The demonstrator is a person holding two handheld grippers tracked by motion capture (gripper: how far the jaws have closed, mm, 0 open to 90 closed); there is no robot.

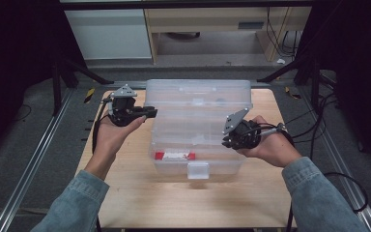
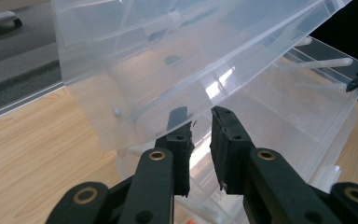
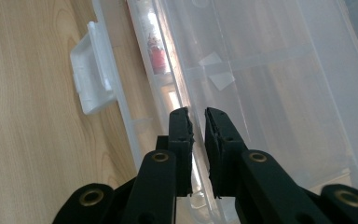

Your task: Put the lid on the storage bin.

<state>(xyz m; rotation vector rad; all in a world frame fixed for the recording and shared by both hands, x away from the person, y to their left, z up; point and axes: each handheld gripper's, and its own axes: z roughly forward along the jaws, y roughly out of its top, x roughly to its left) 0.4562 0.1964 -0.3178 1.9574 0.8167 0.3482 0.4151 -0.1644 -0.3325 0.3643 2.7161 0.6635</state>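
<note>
A clear plastic toolbox stands open in the middle of the wooden table, its lid tipped back. A clear inner tray spans the box between my two grippers. My left gripper sits at the tray's left end; in the left gripper view its jaws stand a thin gap apart on the clear plastic edge. My right gripper is at the tray's right end, and its jaws pinch the tray's thin wall. A red-labelled item lies in the box bottom.
The box's white front latch hangs open toward me. Bare wooden tabletop lies left, right and in front of the box. Black frame legs and cables stand beyond the table's far corners.
</note>
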